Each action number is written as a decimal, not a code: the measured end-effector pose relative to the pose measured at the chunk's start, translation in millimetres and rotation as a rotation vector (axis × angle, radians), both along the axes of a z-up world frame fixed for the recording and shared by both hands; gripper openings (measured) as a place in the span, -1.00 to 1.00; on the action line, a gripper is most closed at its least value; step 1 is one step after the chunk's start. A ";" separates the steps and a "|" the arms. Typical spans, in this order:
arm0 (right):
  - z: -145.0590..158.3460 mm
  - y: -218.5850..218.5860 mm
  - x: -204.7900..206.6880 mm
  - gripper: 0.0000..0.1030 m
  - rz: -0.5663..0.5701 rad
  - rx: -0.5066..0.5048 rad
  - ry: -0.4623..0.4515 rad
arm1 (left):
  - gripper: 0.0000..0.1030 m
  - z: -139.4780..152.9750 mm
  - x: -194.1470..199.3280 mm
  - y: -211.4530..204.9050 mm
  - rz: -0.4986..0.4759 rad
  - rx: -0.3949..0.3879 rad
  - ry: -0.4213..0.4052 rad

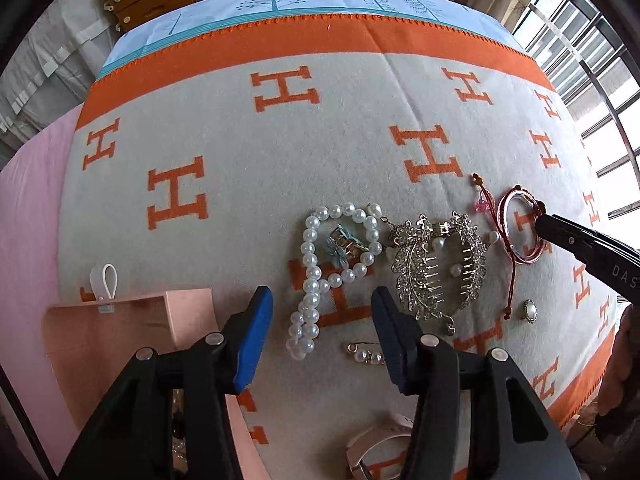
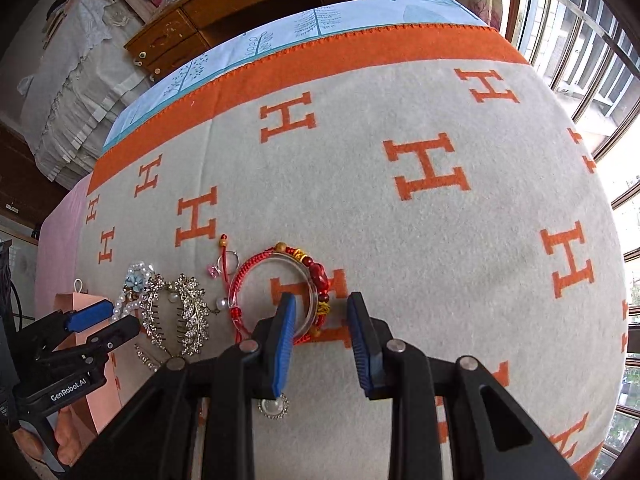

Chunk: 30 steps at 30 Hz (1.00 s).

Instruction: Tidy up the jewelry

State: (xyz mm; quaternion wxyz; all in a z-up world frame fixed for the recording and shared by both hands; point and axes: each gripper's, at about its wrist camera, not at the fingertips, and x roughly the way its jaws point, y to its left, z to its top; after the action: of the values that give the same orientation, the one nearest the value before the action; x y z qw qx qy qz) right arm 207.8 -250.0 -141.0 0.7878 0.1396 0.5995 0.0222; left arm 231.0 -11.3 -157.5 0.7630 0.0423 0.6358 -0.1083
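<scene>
Right gripper (image 2: pixel 322 320) jaws apart | red bracelet (image 2: pixel 316 280) rim between them

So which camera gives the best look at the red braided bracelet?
The right wrist view: the red braided bracelet lies close and centred, just ahead of the open right gripper, its beads distinct. In the left wrist view it sits far right, small, partly covered by the right gripper's finger.
</scene>
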 end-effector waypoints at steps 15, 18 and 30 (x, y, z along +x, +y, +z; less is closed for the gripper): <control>17.6 11.6 -11.2 -0.83 0.018 -0.037 -0.078 | -0.90 32.2 -8.5 20.2 0.086 -0.055 -0.089; 38.2 11.5 -19.8 -0.84 0.009 -0.027 -0.131 | -0.90 59.0 -19.7 21.0 0.090 -0.092 -0.141; 133.7 31.4 -73.2 -0.84 0.038 0.048 -0.358 | -0.90 166.8 -85.1 38.7 0.079 -0.192 -0.370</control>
State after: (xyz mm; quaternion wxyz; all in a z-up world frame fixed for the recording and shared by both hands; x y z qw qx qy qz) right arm 134.6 -218.6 -7.3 0.8778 0.1408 0.4515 0.0759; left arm 145.9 27.4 9.3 0.8709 -0.0365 0.4729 -0.1289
